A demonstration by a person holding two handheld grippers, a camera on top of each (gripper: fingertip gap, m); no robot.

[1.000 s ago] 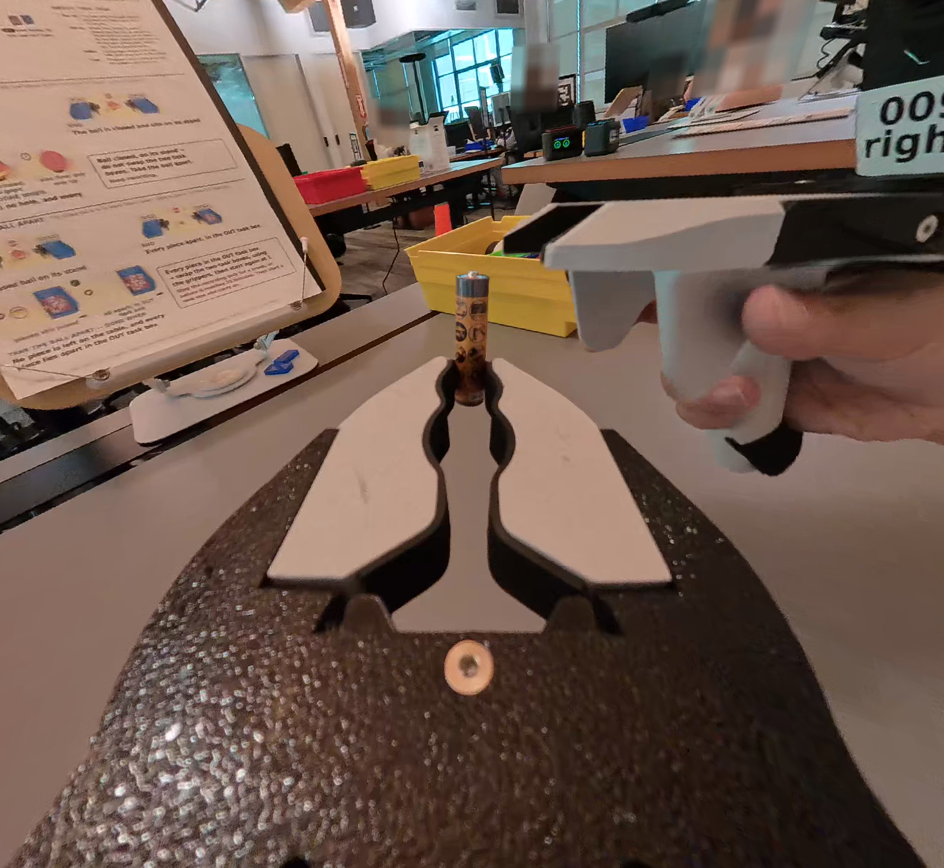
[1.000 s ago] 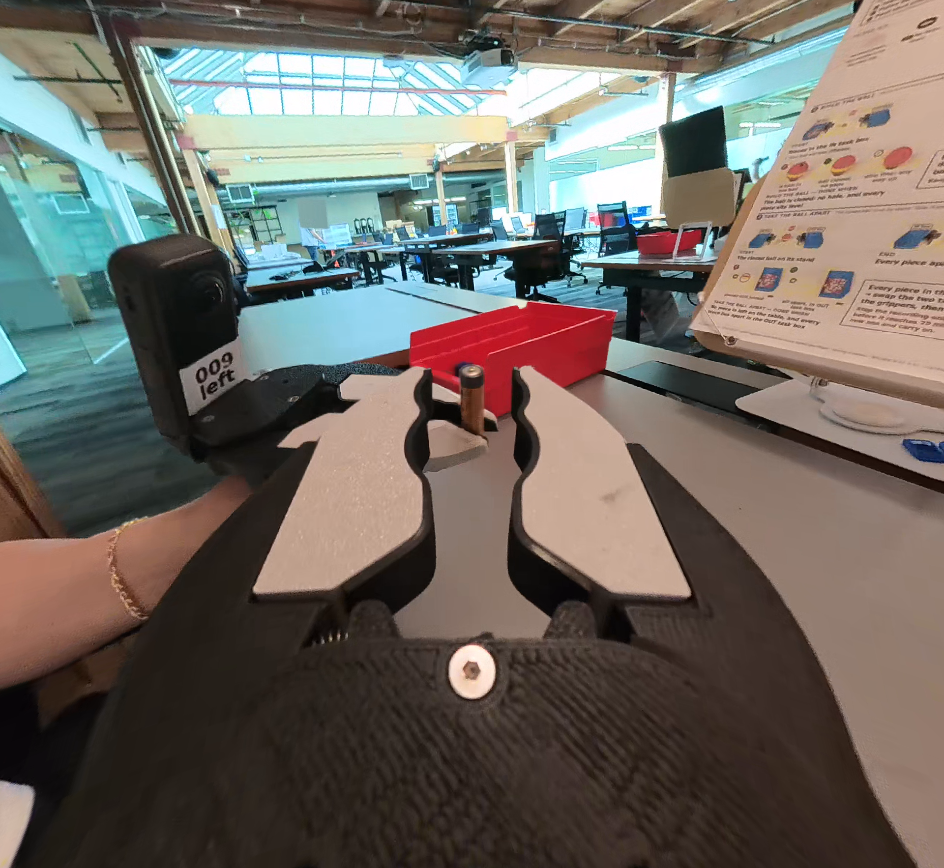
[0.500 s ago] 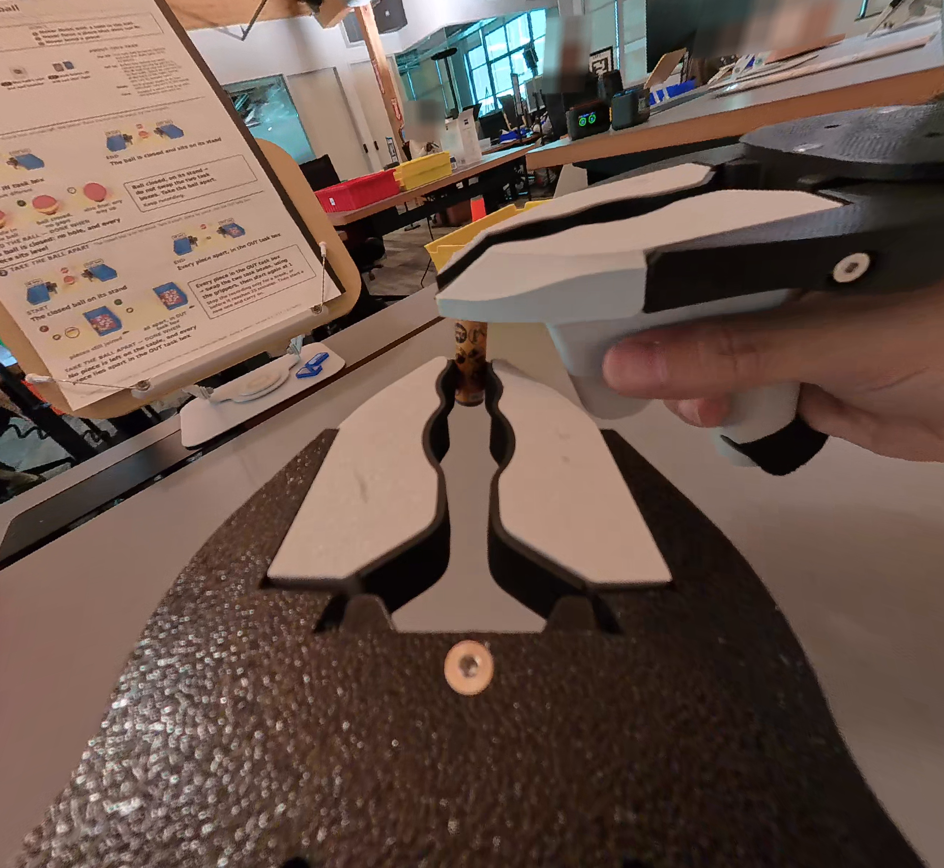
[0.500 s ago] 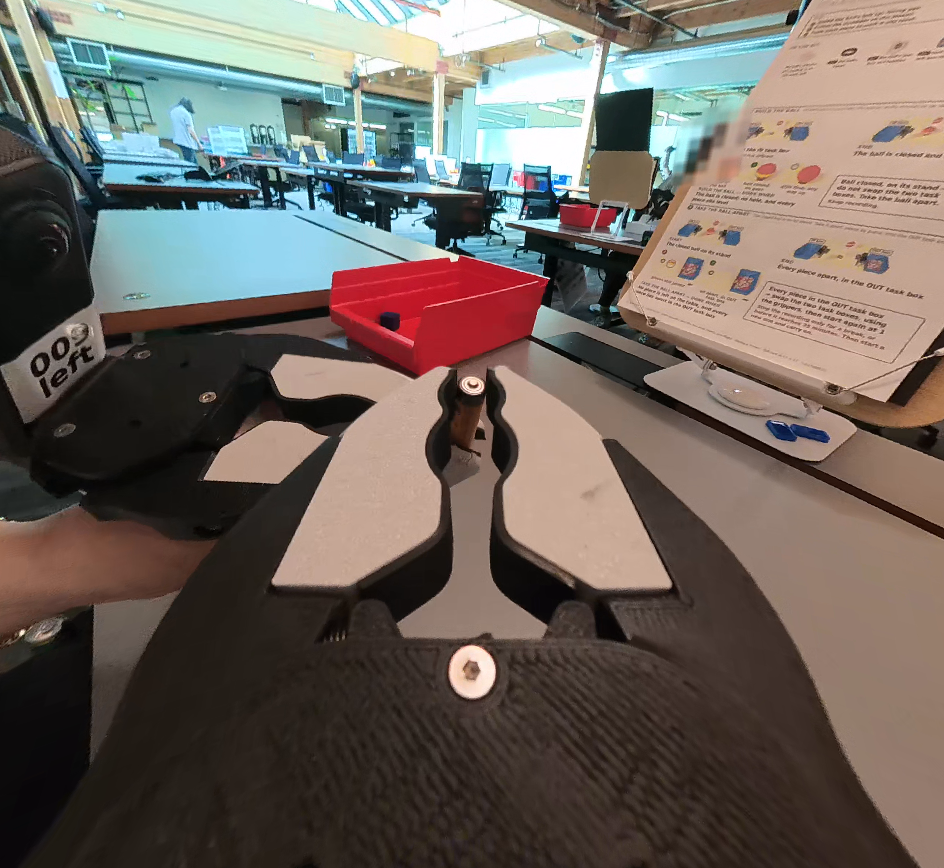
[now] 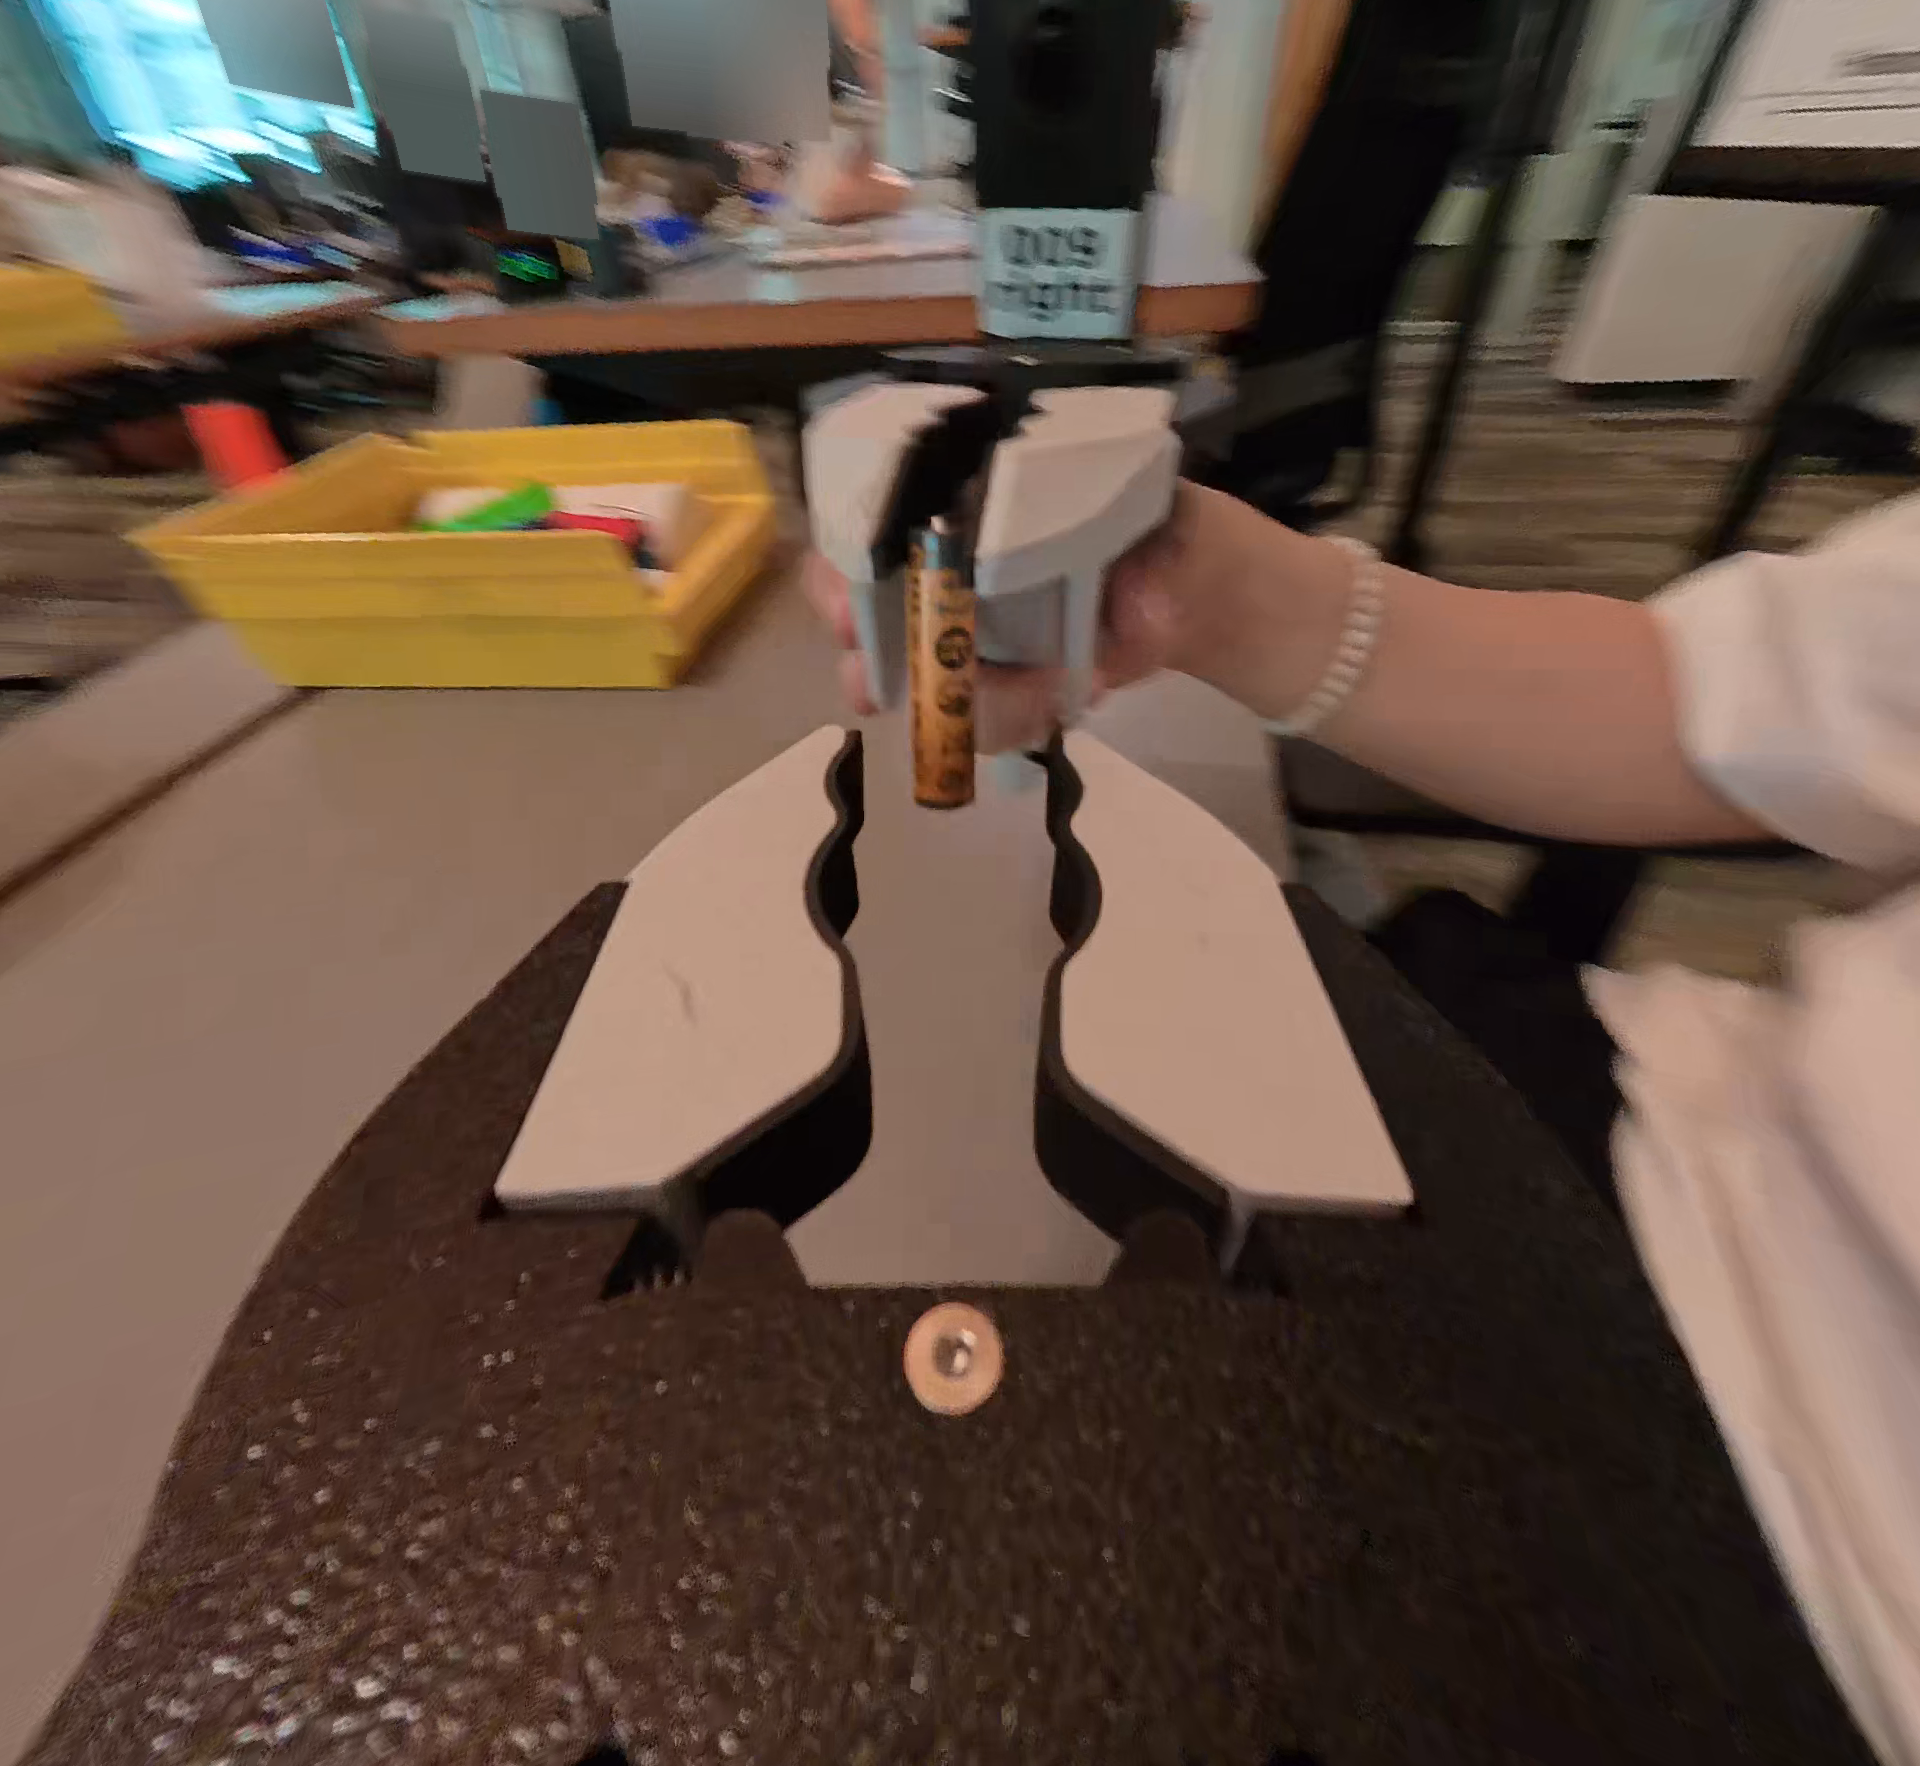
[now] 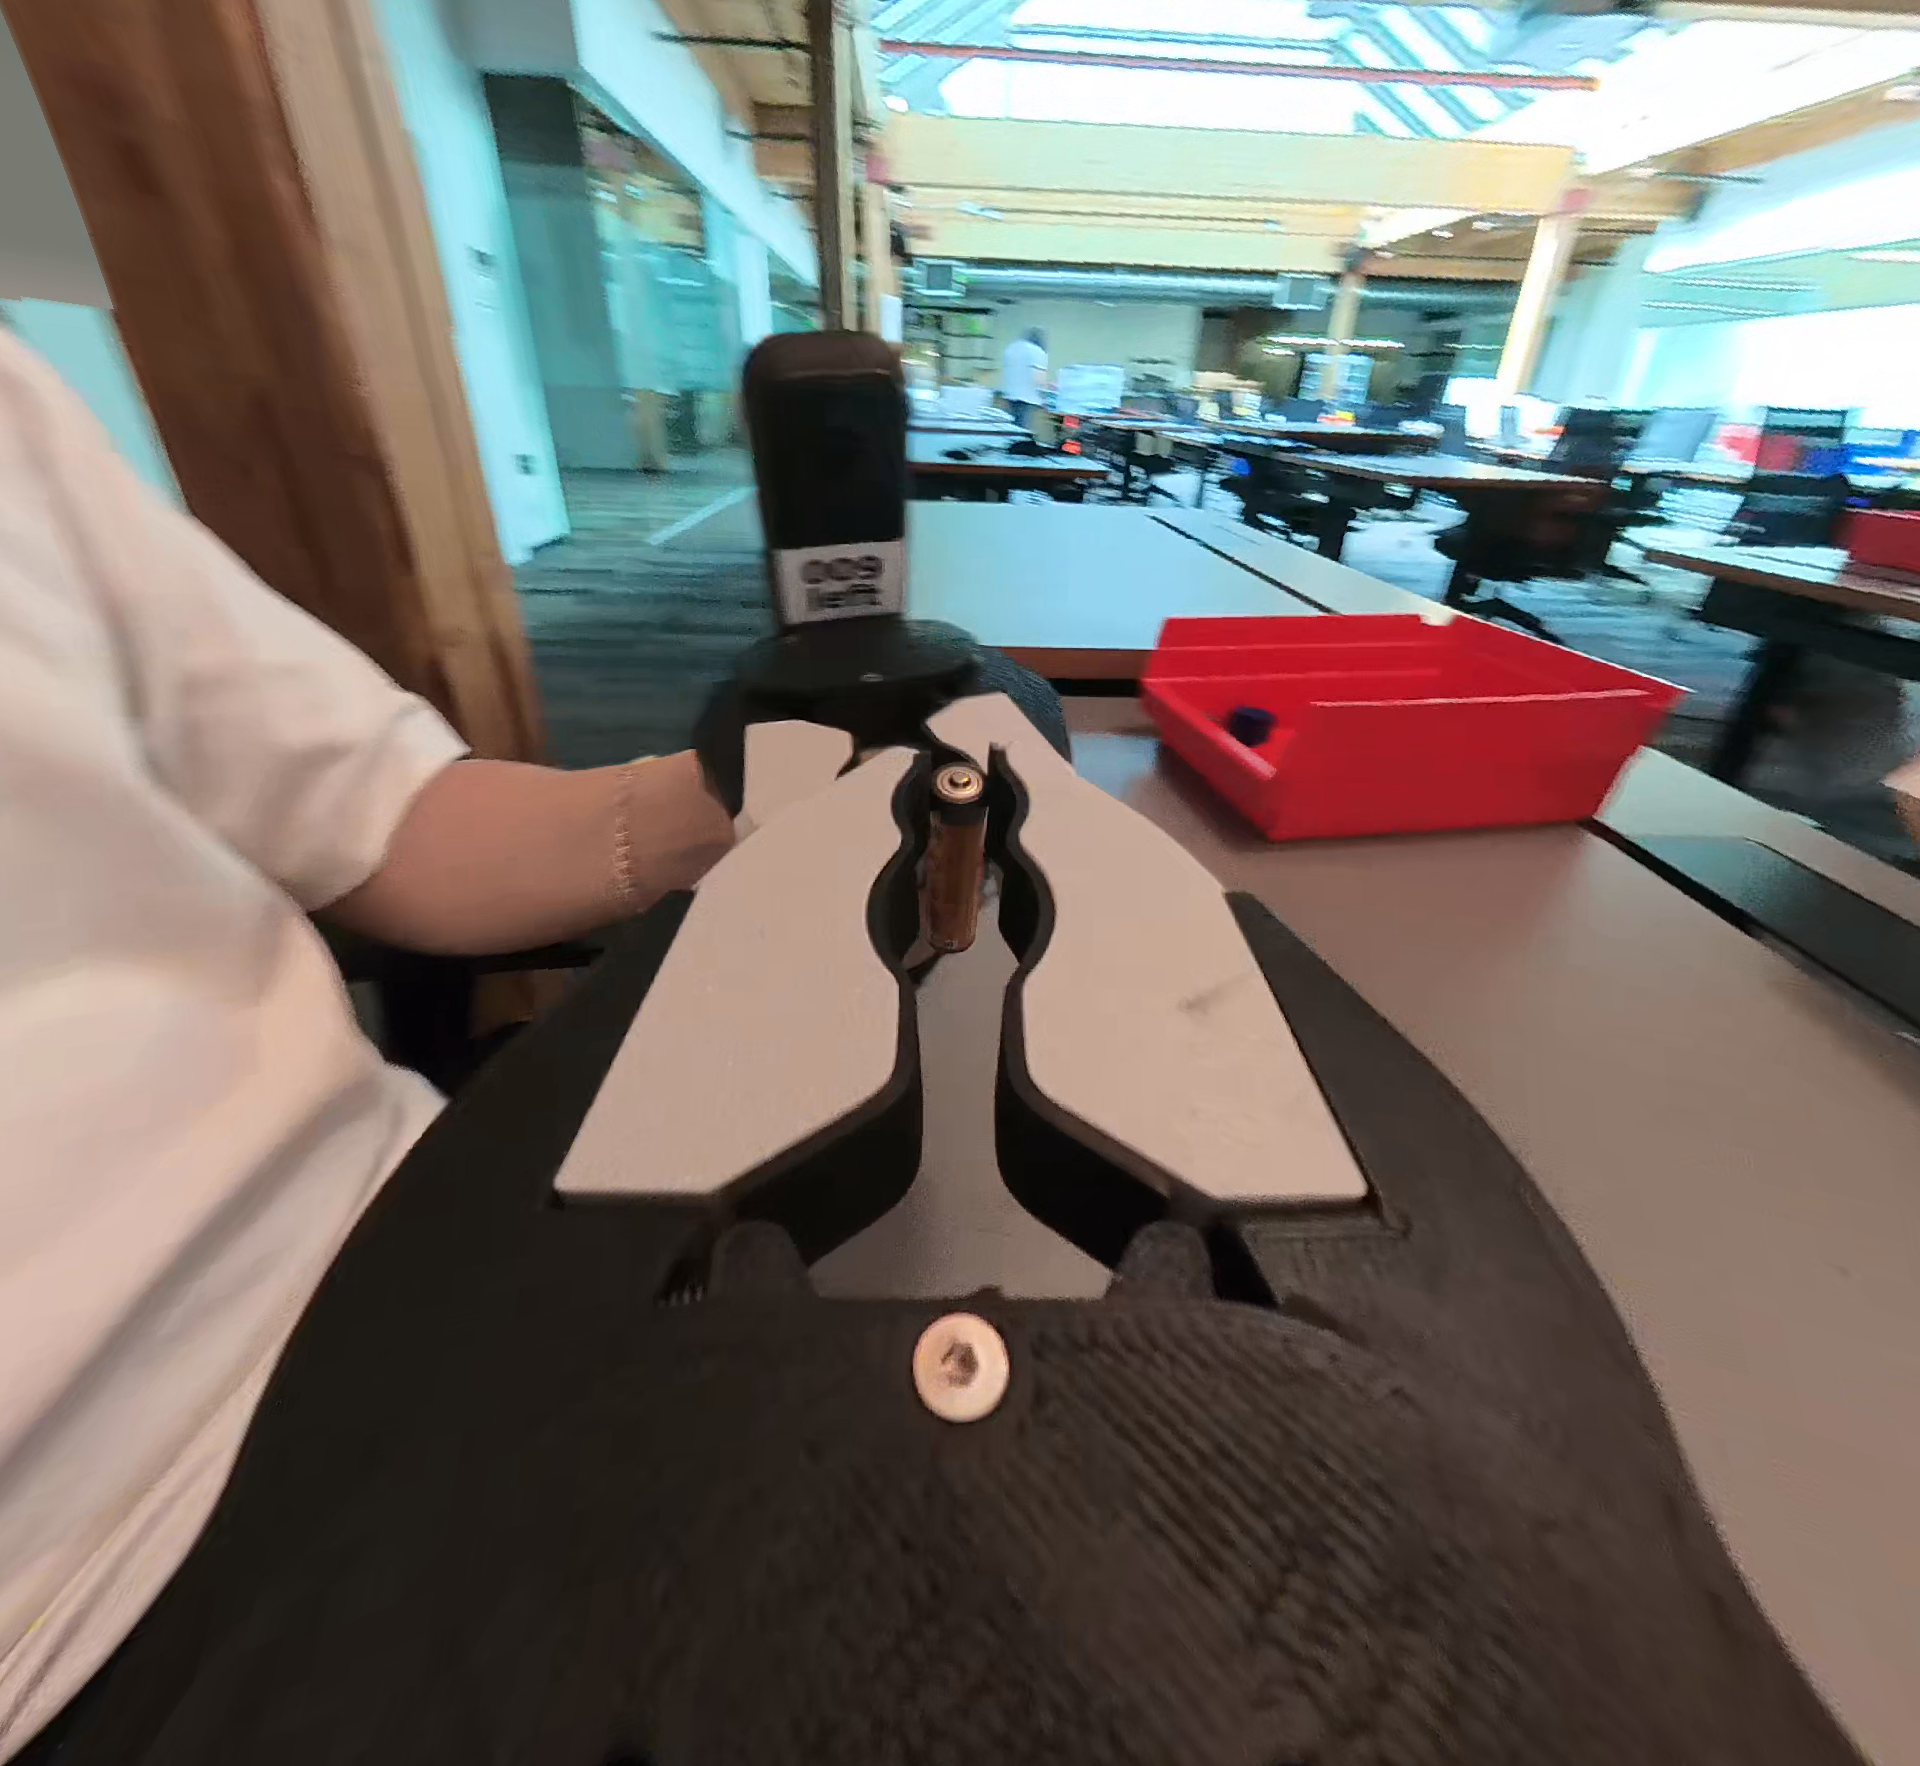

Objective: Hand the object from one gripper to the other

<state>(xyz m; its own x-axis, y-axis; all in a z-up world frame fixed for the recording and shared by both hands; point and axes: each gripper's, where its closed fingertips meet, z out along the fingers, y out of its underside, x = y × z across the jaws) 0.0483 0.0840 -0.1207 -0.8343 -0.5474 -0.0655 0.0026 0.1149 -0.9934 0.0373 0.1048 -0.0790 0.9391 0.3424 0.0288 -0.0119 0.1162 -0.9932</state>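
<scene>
A copper-and-black battery (image 5: 942,677) hangs upright from my right gripper (image 5: 940,553), which faces me in the left wrist view and is shut on the battery's top end. My left gripper (image 5: 948,760) is open, and the battery's lower end sits just beyond its spread fingertips without touching them. In the right wrist view my right gripper (image 6: 954,802) is shut on the battery (image 6: 954,869), seen end-on between the pads. The left gripper (image 6: 914,740) faces it just behind, open.
A yellow bin (image 5: 457,594) with several items stands at the left on the grey table (image 5: 312,885). A red bin (image 6: 1403,740) with a small dark piece stands at the right. A person's arms and white sleeves hold both grippers. The grippers' ends are close to 4 cm from one another.
My left gripper opened and let go of the battery. My right gripper, which shut on it half a second ago, now holds it alone. Both views have swung round to face each other.
</scene>
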